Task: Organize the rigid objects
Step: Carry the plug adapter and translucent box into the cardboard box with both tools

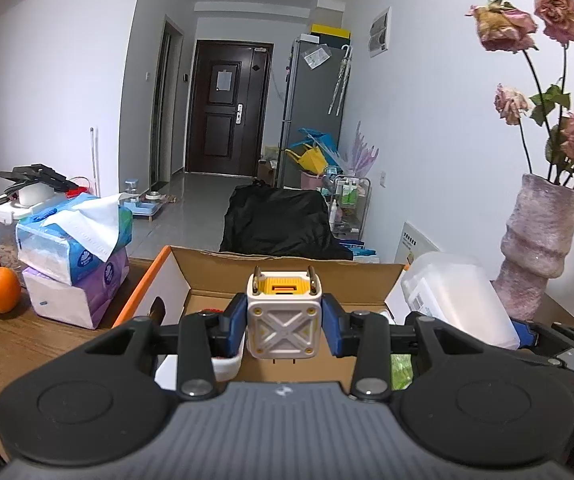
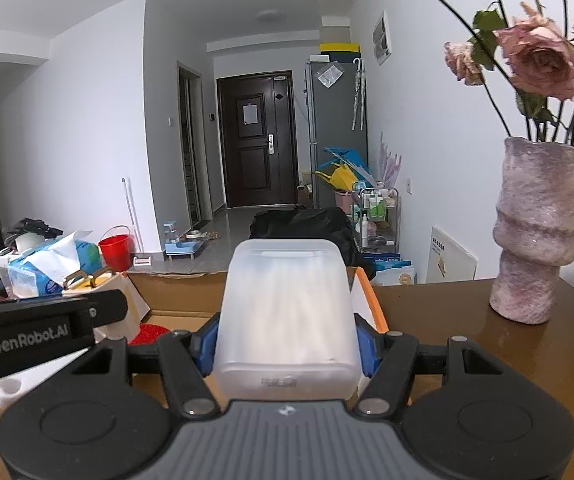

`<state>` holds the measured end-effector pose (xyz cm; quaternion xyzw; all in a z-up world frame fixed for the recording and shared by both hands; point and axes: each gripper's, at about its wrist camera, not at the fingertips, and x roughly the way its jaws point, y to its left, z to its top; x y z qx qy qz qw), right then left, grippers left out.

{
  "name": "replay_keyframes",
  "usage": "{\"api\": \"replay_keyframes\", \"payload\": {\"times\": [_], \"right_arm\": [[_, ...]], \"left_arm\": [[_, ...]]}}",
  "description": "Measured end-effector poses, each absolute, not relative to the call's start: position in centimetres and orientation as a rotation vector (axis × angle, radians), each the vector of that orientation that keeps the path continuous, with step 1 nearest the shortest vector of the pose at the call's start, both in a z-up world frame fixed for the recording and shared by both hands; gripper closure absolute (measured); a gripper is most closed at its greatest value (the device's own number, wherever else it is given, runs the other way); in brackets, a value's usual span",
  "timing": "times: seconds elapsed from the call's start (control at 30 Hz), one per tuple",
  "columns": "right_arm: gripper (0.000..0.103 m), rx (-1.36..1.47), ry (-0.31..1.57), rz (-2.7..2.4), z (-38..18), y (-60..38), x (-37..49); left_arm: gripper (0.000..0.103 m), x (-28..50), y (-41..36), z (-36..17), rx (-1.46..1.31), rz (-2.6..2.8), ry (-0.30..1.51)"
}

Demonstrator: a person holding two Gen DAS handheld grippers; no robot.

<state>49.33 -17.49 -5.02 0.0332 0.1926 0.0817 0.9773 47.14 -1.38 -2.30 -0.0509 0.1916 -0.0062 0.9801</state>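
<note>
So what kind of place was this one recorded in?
Most likely a lived-in apartment, at a brown wooden table. A dark brown entry door and a tall grey fridge stand down the hall, with blue pet feeding bowls on the tiled floor.

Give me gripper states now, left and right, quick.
Left gripper: closed on the white and yellow cube charger, above the cardboard box.
Right gripper: closed on the translucent plastic container.

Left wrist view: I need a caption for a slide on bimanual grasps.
Left gripper clamps a white-and-yellow charger cube above the open cardboard box.
</note>
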Motion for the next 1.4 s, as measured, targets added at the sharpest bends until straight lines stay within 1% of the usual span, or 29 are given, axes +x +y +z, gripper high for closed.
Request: {"api": "replay_keyframes", "payload": {"times": [0.67,1.17,1.3,1.33,1.37,1.4], "right_arm": [[0.040,0.019,0.425,0.171,-6.5,-15.6,55.3],[0.040,0.023,0.467,0.171,-7.4,-15.9,57.4],[0.039,0.013,0.481,0.166,-7.5,-16.0,57.8],[0.039,0.007,0.486,0.164,-7.3,-15.9,58.0],[0.031,-0.003,0.490,0.161,-7.3,-15.9,58.1],[0.025,-0.010,0.498,0.154,-7.3,-15.9,58.2]], "left_arm": [[0.063,53.1,-0.2,-3.5,-0.109,0.023,0.430],[0.063,54.1,-0.4,-4.3,-0.089,0.032,0.463],[0.062,54.2,0.1,-4.3,-0.127,0.024,0.489],[0.060,54.1,0.3,-4.2,-0.132,0.029,0.485],[0.047,54.0,0.4,-4.1,-0.134,0.034,0.485],[0.028,53.9,0.5,-3.9,-0.145,0.040,0.485]]}}
